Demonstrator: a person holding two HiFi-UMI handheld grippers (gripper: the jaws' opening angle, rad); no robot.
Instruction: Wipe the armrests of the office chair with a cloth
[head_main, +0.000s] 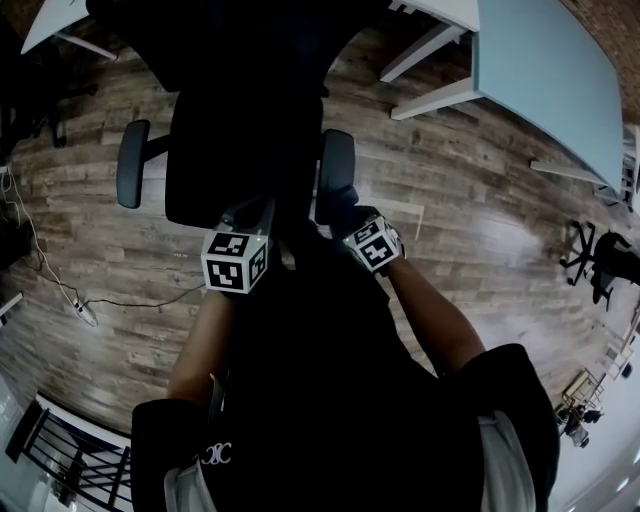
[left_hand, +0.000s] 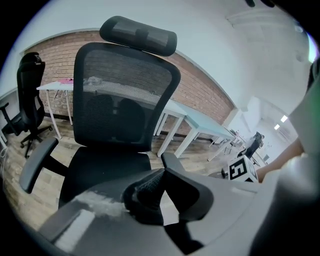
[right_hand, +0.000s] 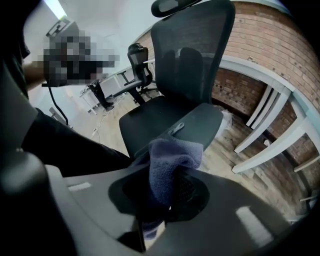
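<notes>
Right gripper view: a blue-grey cloth (right_hand: 172, 155) is seen clamped between the fingers (right_hand: 195, 192) of the right gripper (right_hand: 170, 175). The fingers are drawn in narrowly on its lower part, and the rest is bunched into a fold that stands above the fingertips. Just beyond the fold a dark grey pad of the office chair (right_hand: 190, 60) is seen, but whether it is touched by the cloth cannot be told. From the head view, the right gripper's marker cube (head_main: 375, 245) is found just beside the near end of the armrest on the person's right (head_main: 337, 172), while the opposite armrest (head_main: 131, 163) is left well apart from both grippers. In the left gripper view, the left gripper (left_hand: 162, 172) is shown with its fingers (left_hand: 145, 186) brought together at the tips, and nothing is held between them. They are pointed toward the seat (left_hand: 100, 170) and the mesh back, and the end of the right-hand armrest is seen just past them. The chair is stood on a wooden floor (head_main: 470, 200), and a pale blue tabletop (head_main: 545, 70) is seen beyond it on the right.
</notes>
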